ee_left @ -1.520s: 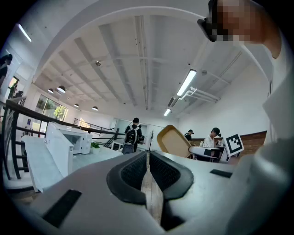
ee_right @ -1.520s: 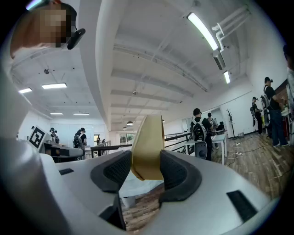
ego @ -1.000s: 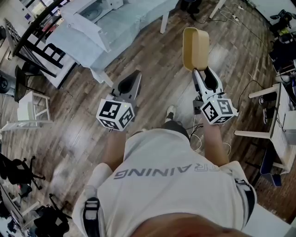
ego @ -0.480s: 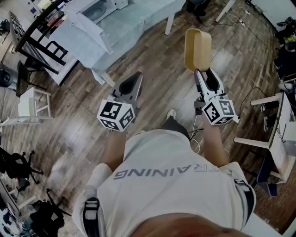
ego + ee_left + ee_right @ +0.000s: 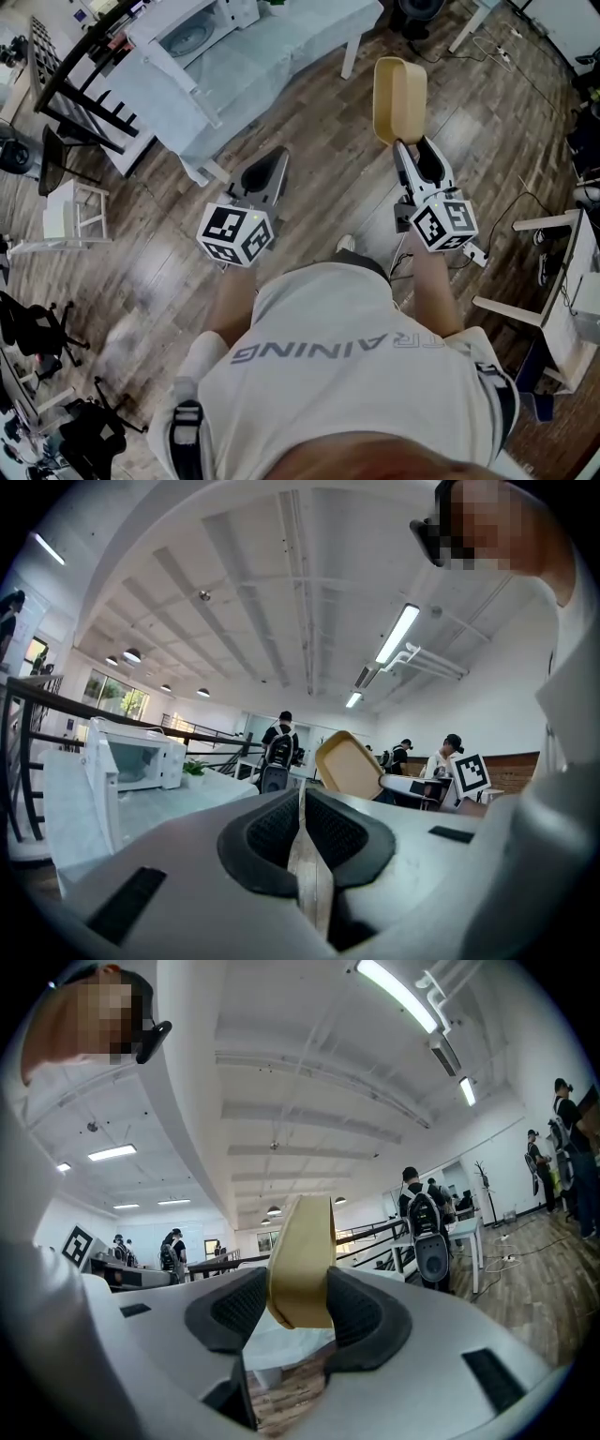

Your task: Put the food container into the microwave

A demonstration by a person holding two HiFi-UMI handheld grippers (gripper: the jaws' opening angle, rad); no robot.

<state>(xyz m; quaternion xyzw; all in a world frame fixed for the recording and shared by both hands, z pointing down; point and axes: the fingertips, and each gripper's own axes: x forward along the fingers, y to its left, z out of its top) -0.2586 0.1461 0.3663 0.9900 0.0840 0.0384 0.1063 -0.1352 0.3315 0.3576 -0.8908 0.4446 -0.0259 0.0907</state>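
The tan food container [image 5: 399, 98] stands on edge in front of me, and my right gripper [image 5: 406, 146] is shut on its lower rim. In the right gripper view the container [image 5: 302, 1258] rises between the pads. My left gripper [image 5: 275, 155] is shut and holds nothing; its pads [image 5: 272, 832] meet in the left gripper view, where the container [image 5: 351, 765] shows to the right. The white microwave [image 5: 190, 26] sits on the cloth-covered table at the upper left with its door [image 5: 174, 67] swung open. It also shows as the microwave [image 5: 141, 756] at the left.
The table [image 5: 291, 42] has a pale cloth and white legs. A black railing [image 5: 70, 70] and a white stool [image 5: 64, 211] stand at the left. A desk [image 5: 562, 272] and floor cables are at the right. Several people stand or sit in the room's background.
The table and microwave have come further into the head view from the top. Both grippers keep their pose, with the container still held on edge in the right one.
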